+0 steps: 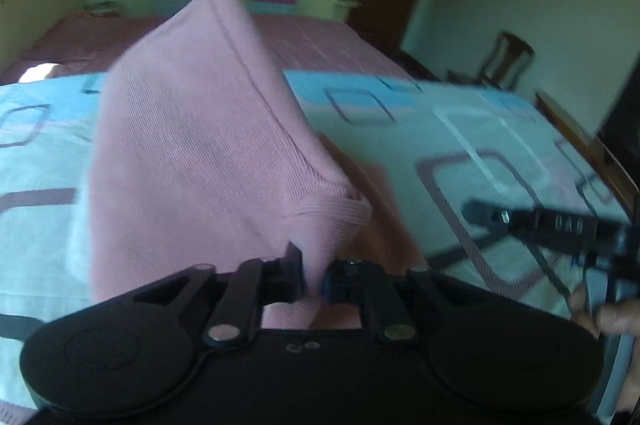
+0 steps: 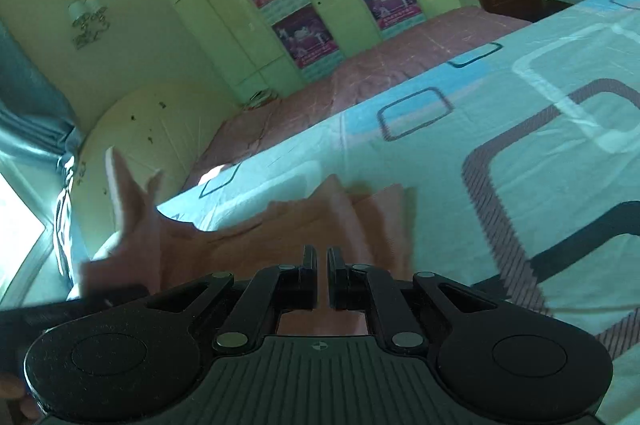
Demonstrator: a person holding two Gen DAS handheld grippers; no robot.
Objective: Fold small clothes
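Over the bed, left claw pinches pink garment, cloth rising straight ahead; right claw nearly clenched, grasp unclear.

pink garment: fine ribbed knit cloth, matt. bedsheet: smooth printed cotton. left gripper: matt black plastic, metal rivets.

Two wrist views, both low over the bed and facing the wardrobe wall.

From the left wrist we look close along the bedsheet, level, pink garment filling the near field. The right wrist view is tilted, equally near; we share sheet, garment, wardrobe.
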